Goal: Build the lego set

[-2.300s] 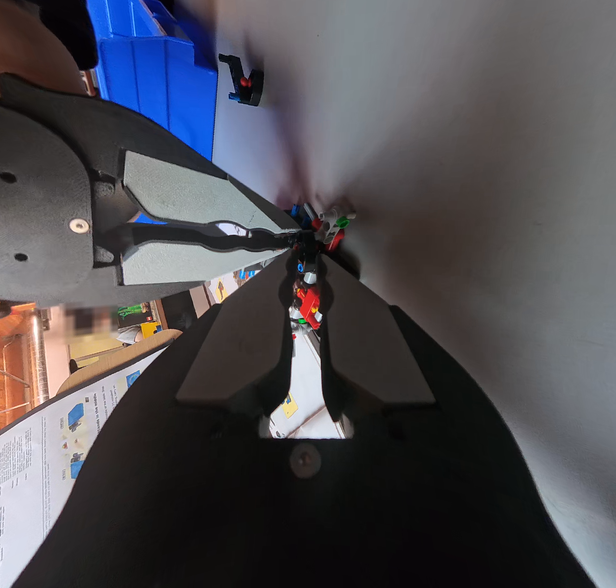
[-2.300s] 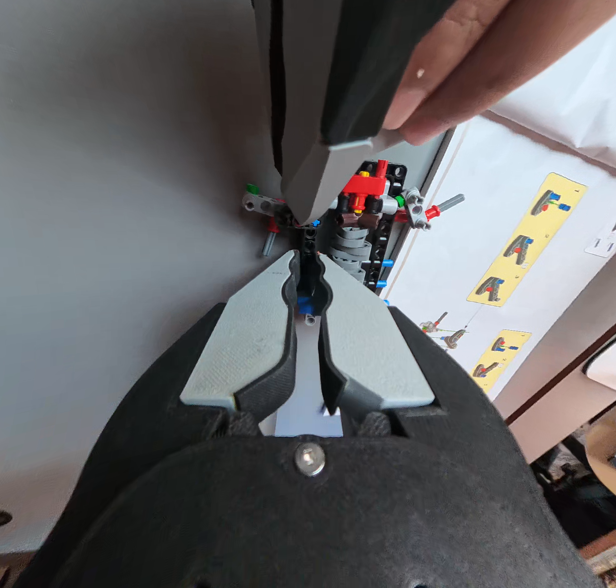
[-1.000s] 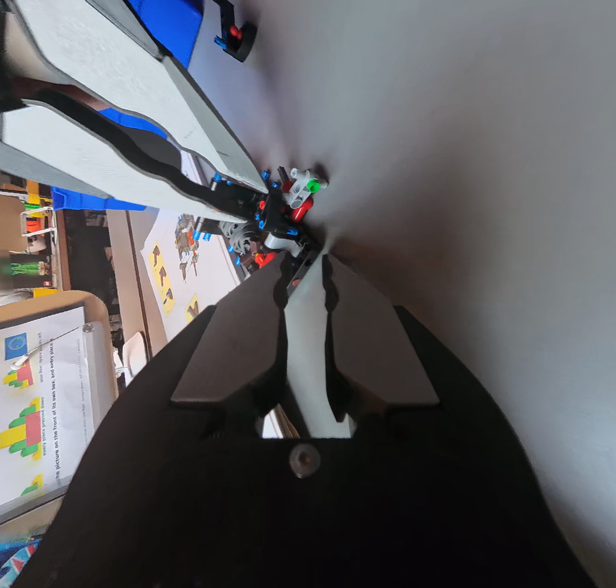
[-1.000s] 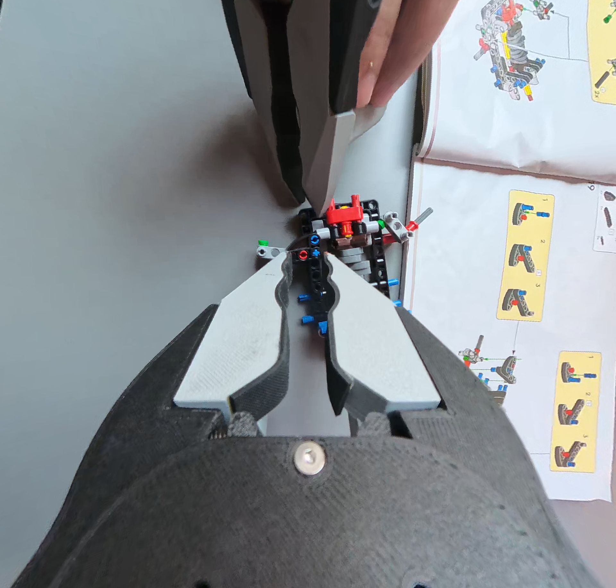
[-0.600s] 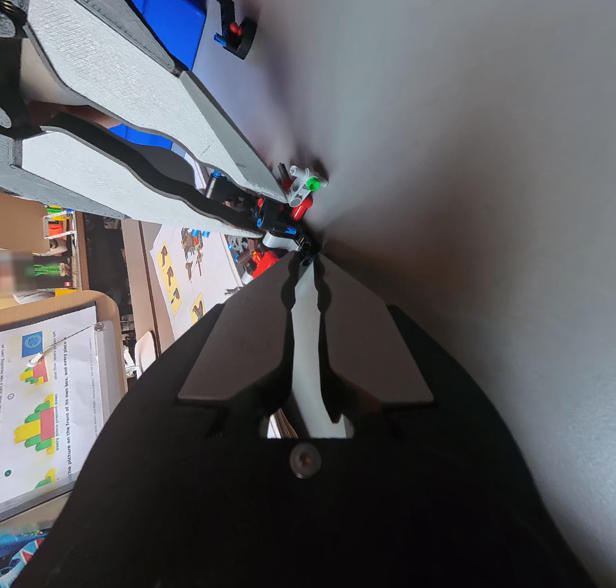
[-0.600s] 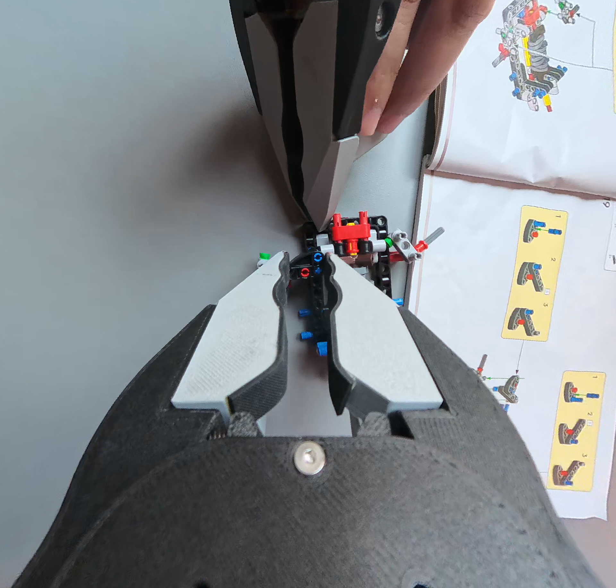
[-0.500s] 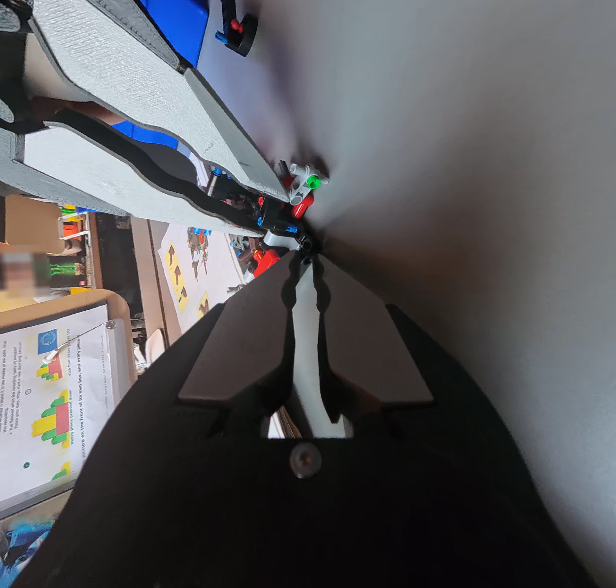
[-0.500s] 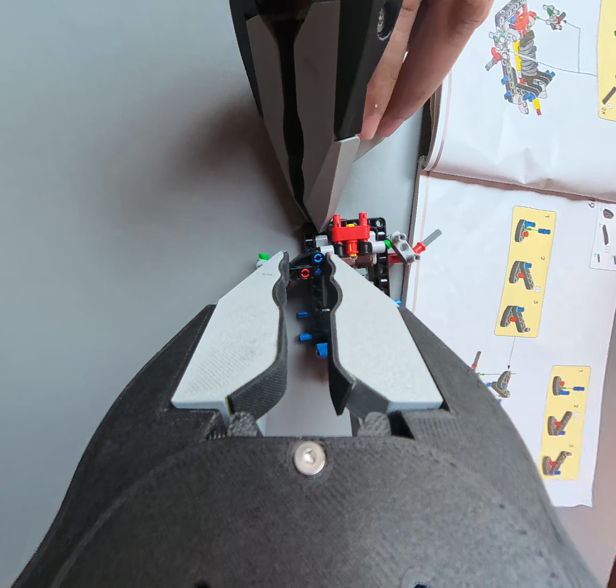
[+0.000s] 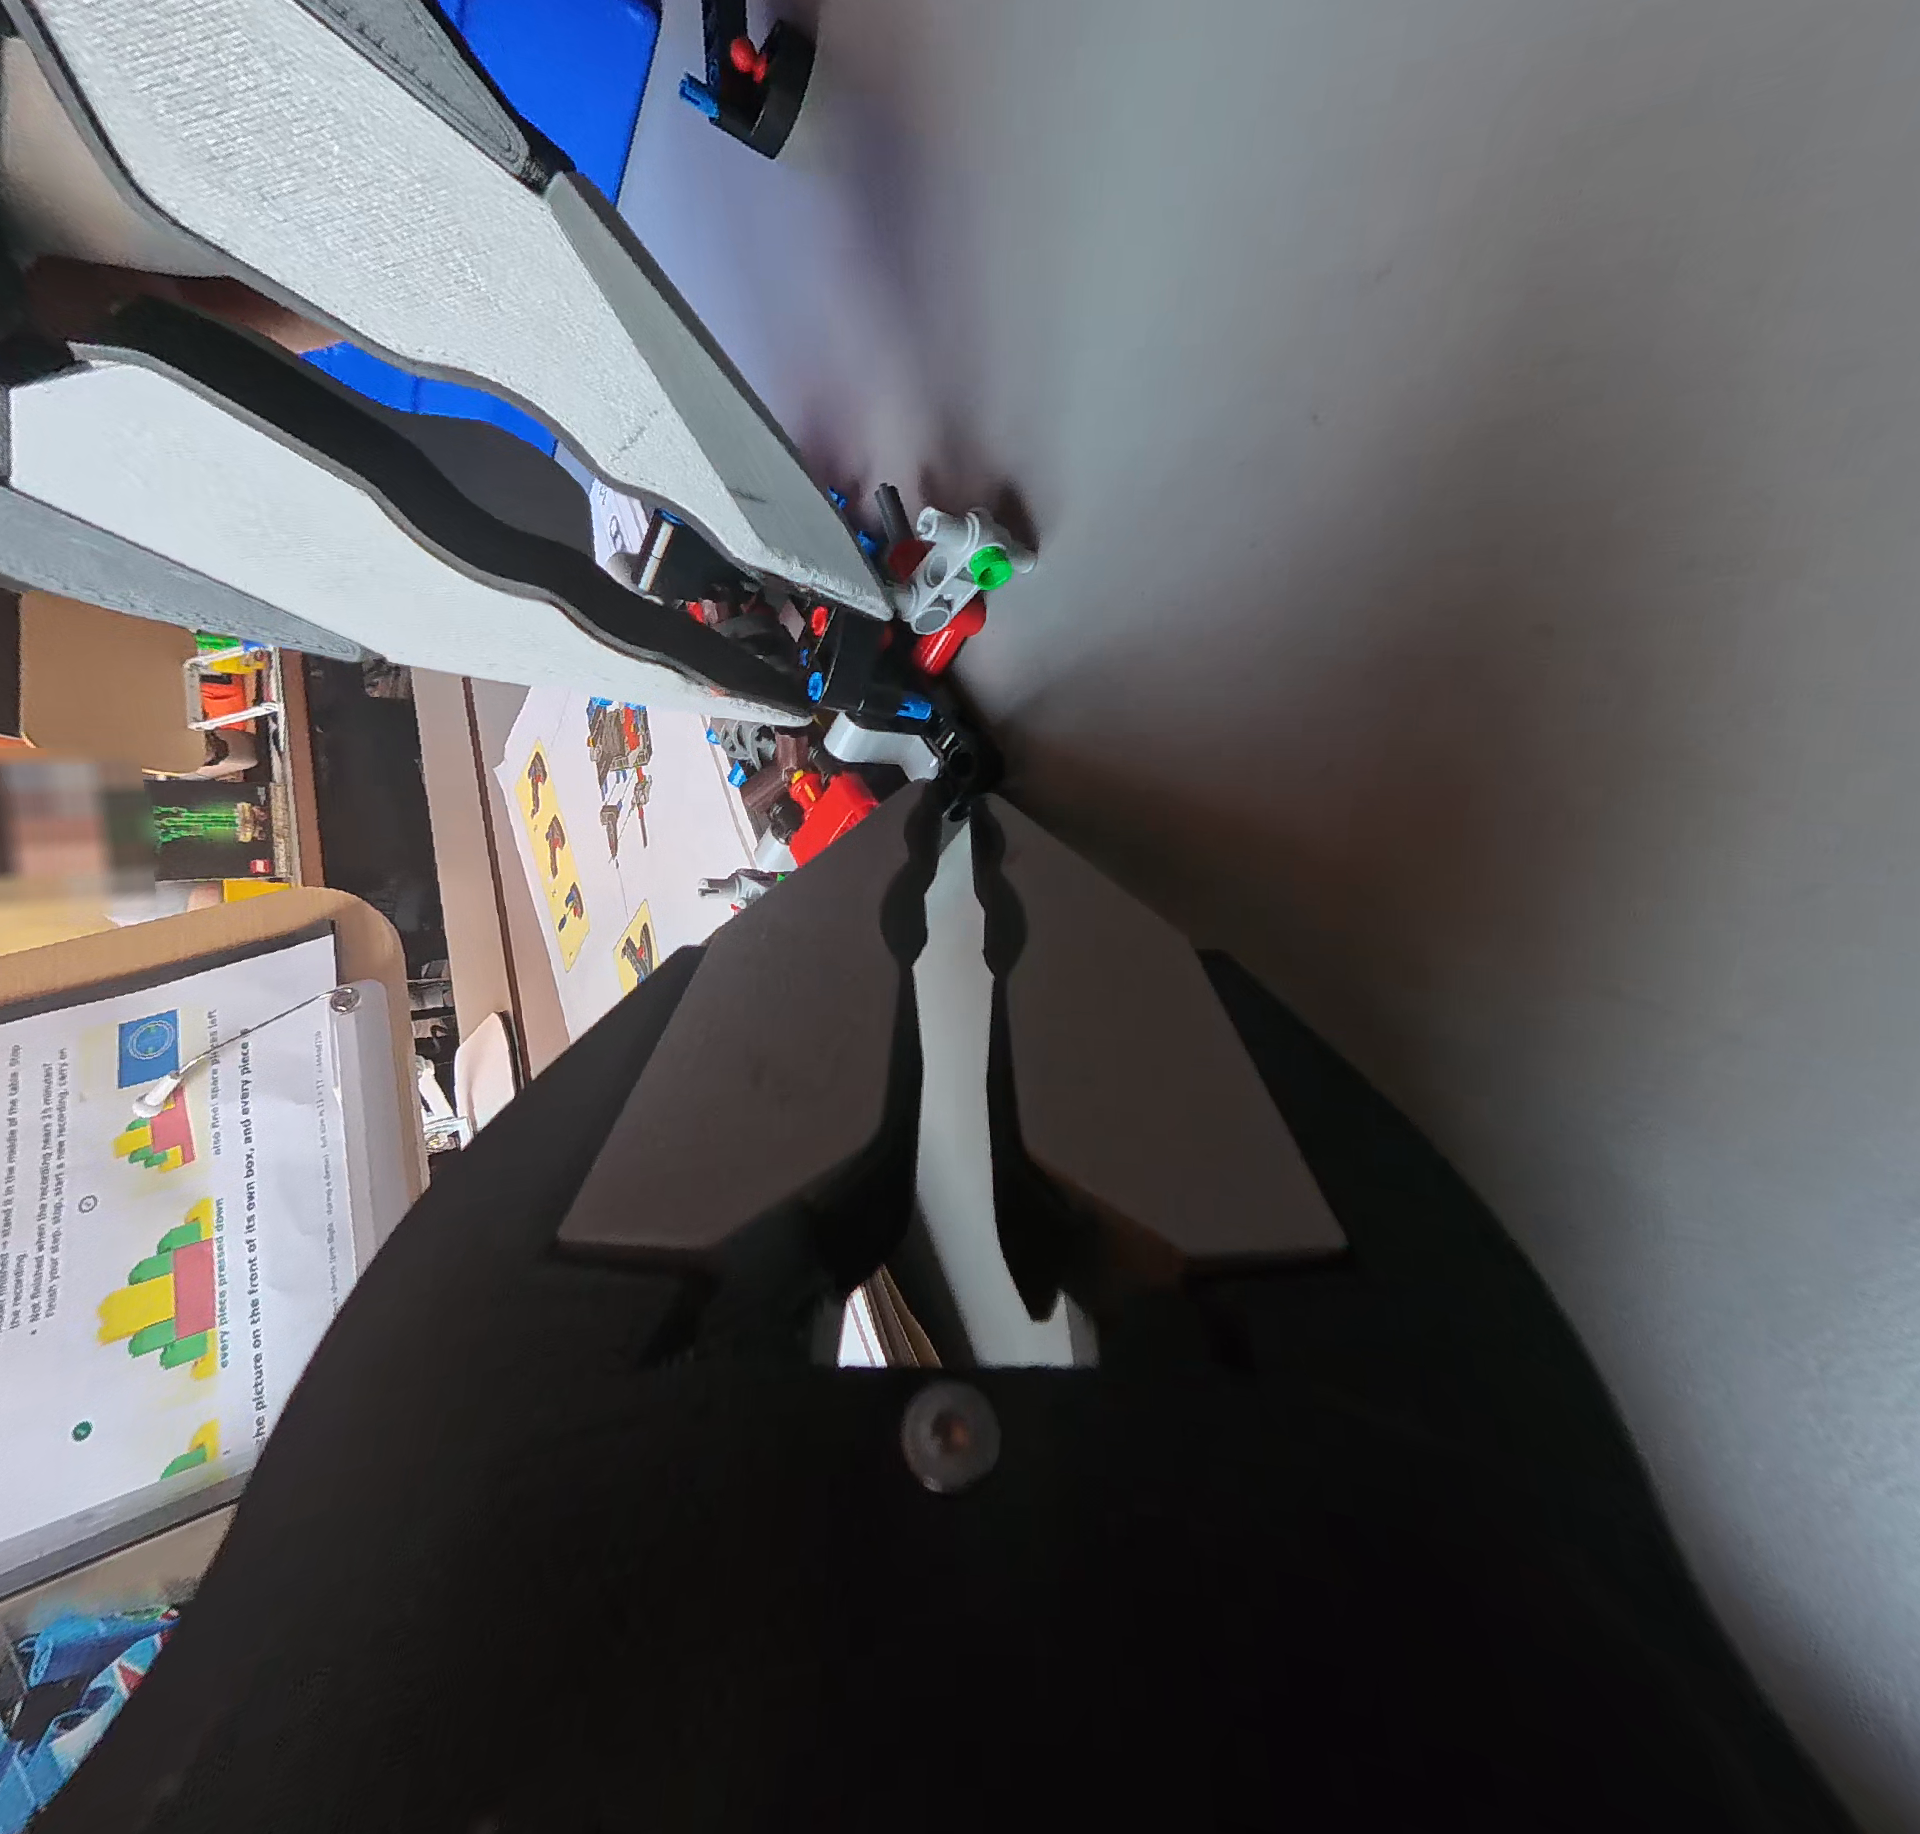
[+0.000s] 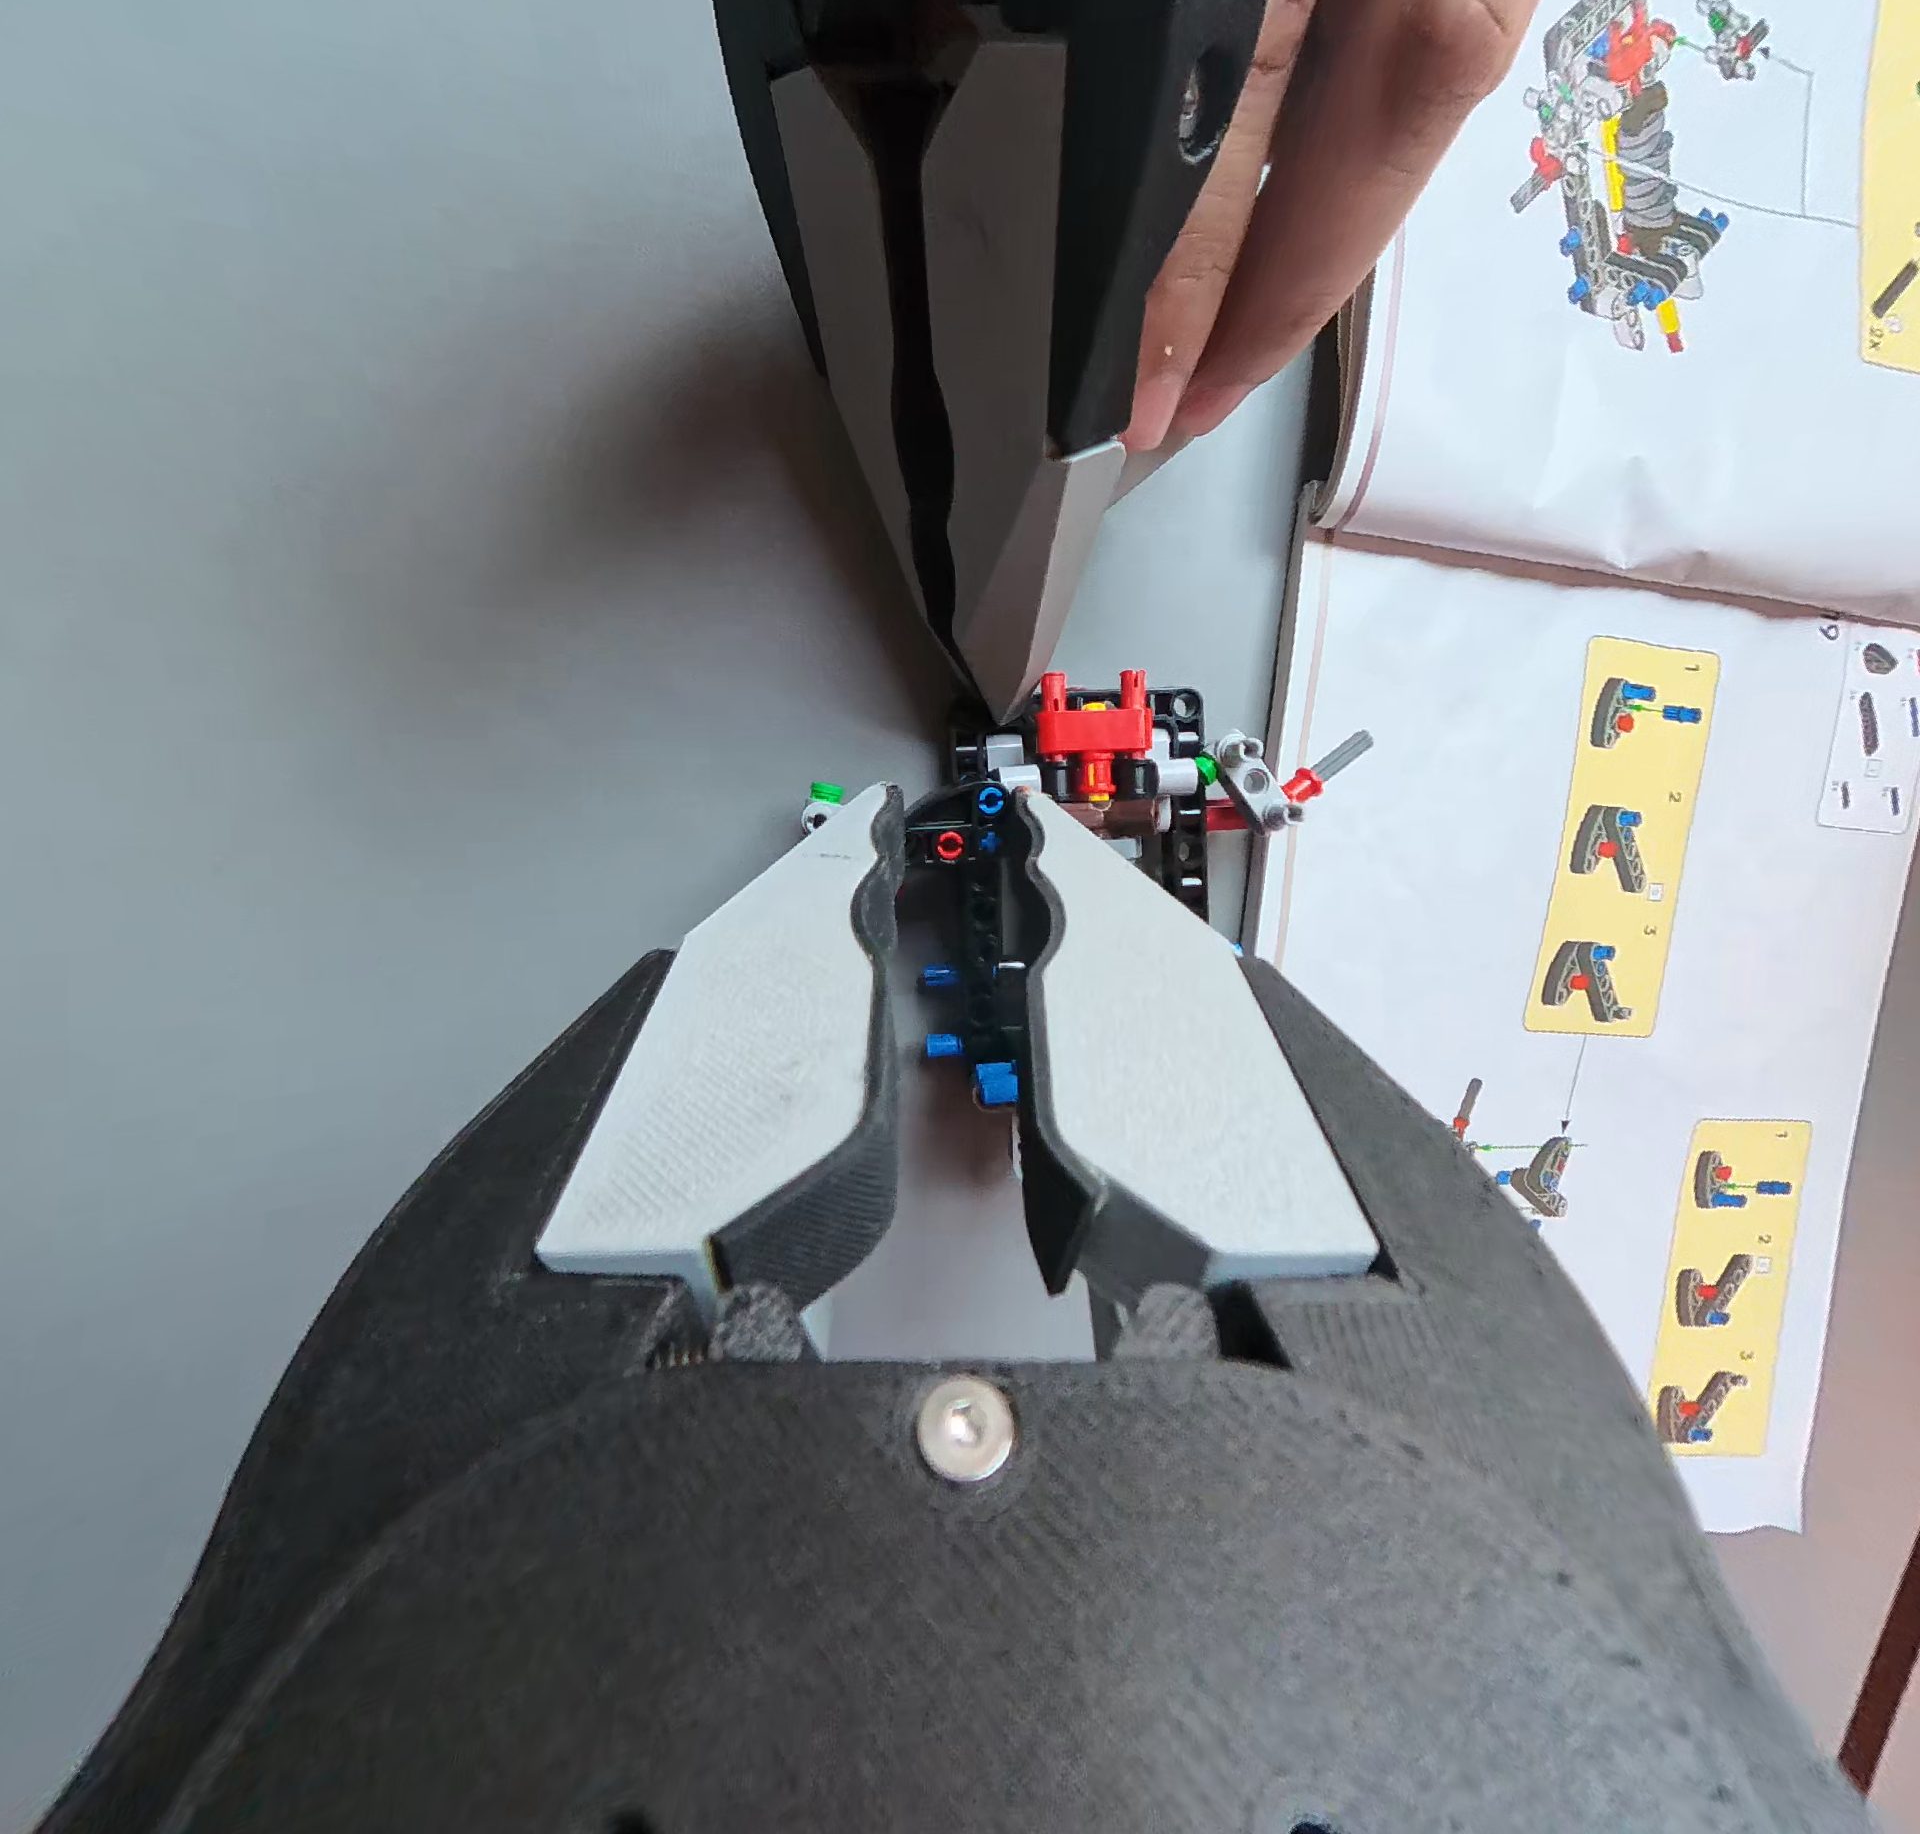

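Observation:
A small lego model (image 10: 1091, 735) with a black frame and a red part on top lies on the grey table beside the booklet; it also shows in the left wrist view (image 9: 831, 818). My right gripper (image 10: 956, 808) is closed around a black curved piece (image 10: 951, 834) with a red and a blue pin, held against the model's left beam. My left gripper (image 9: 958, 818) is nearly closed, pinching the frame's far left corner; it comes down from above in the right wrist view (image 10: 982, 709). A grey connector with a green pin (image 9: 987, 566) sticks out on the model's left.
An open instruction booklet (image 10: 1507, 849) lies right of the model. A person's hand (image 10: 1330, 174) holds the left gripper. A blue bin (image 9: 551, 8) and a loose black piece with a red pin (image 9: 764, 85) sit far off. A laminated sheet (image 9: 177, 1213) stands nearby. Left and right tips are no more than a few centimetres apart.
The right gripper widened its grip, turned to look down on the table, then slid forward around the black piece. The left gripper let go of the model, then closed on the frame corner.

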Motion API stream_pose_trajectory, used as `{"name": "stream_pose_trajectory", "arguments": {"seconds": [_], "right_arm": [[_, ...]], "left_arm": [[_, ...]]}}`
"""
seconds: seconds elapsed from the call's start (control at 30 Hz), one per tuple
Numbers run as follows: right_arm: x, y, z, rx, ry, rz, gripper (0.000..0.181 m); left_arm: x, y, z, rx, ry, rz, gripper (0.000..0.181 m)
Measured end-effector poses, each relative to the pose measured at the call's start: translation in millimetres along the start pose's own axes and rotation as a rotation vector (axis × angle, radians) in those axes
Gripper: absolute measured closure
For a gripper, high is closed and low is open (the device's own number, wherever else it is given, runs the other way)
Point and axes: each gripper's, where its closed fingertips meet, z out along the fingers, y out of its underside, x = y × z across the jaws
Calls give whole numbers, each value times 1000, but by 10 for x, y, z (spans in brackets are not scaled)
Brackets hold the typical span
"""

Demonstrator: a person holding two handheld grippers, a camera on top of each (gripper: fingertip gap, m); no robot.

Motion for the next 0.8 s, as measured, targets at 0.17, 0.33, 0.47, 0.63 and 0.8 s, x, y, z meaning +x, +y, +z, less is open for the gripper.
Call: {"name": "stream_pose_trajectory", "arguments": {"seconds": [0.17, 0.33, 0.47, 0.63, 0.8], "right_arm": [[12, 2, -19, -16, 62, -26, 167], [0, 8, -130, 54, 63, 10, 175], [-22, 72, -157, 52, 17, 51, 169], [-39, 71, -75, 26, 43, 12, 169], [-42, 82, -72, -7, 52, 42, 172]], "left_arm": [[-4, -8, 3, 4, -7, 2, 179], [-4, -9, 2, 4, -8, 8, 180], [-4, -8, 0, 6, -10, 13, 180], [-4, -6, -2, 7, -11, 15, 181], [-9, -11, -8, -9, -34, 62, 180]]}}
